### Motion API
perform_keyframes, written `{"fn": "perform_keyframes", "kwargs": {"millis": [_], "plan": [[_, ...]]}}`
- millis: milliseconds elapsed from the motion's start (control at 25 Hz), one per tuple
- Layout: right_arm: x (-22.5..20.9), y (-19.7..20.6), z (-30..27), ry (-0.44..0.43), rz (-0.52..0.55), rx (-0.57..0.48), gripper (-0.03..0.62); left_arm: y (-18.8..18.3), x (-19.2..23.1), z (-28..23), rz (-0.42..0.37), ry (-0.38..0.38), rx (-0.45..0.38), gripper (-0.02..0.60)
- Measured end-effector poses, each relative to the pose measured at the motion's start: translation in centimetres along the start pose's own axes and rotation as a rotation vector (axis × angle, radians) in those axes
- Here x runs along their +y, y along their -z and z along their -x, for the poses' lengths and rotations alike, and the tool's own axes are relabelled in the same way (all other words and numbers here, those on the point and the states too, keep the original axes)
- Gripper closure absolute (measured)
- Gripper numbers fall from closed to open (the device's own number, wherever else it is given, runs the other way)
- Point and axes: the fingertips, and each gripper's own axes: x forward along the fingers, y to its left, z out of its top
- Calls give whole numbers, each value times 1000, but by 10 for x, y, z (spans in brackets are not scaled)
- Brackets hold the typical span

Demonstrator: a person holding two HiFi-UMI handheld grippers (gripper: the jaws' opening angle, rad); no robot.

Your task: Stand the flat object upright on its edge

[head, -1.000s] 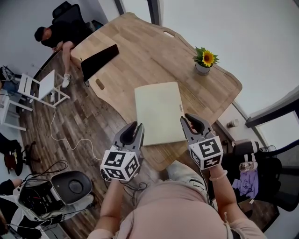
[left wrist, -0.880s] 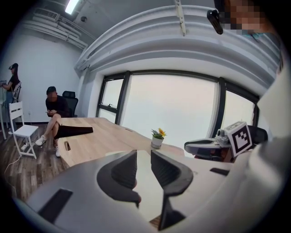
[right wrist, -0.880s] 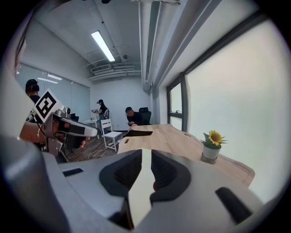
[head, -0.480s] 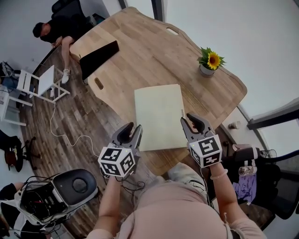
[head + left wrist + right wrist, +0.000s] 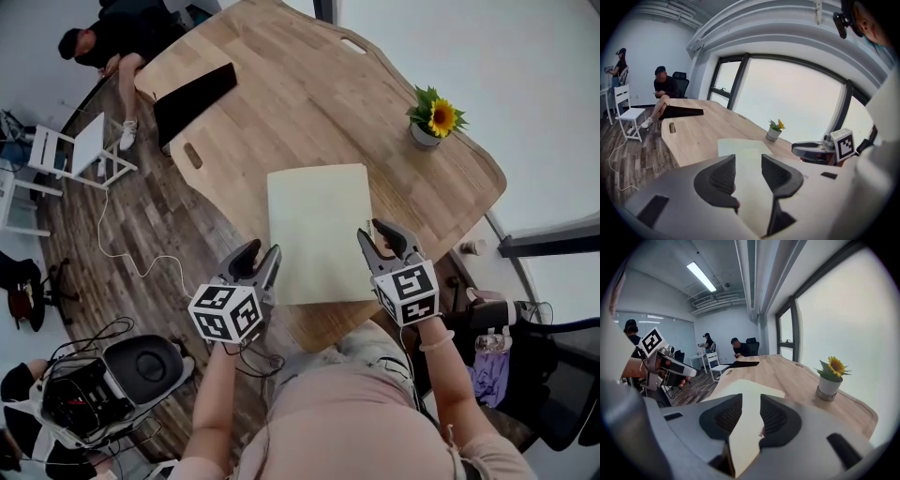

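Pre-grasp. Pale cream flat board (image 5: 317, 230) lies on the wooden tabletop (image 5: 281, 103). Left tongs (image 5: 260, 255) and right tongs (image 5: 373, 232) flank its near corners. Their jaws have just been opening and stand part-wide, board edge between them, unclamped. Next I'd clamp and tilt it upright.

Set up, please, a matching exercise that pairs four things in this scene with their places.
1. pale board
2. sunflower pot
3. black wedge
4. white chair

A. on the floor, left of the table
B. at the table's far left corner
C. lying flat at the table's near edge
D. near the table's right edge

Pairs: 1-C, 2-D, 3-B, 4-A
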Motion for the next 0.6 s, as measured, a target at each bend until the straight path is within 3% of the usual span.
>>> {"fn": "perform_keyframes", "kwargs": {"millis": [600], "plan": [[-19, 41, -42, 5, -77, 126, 444, 24, 39, -39, 103, 9, 102, 394]]}}
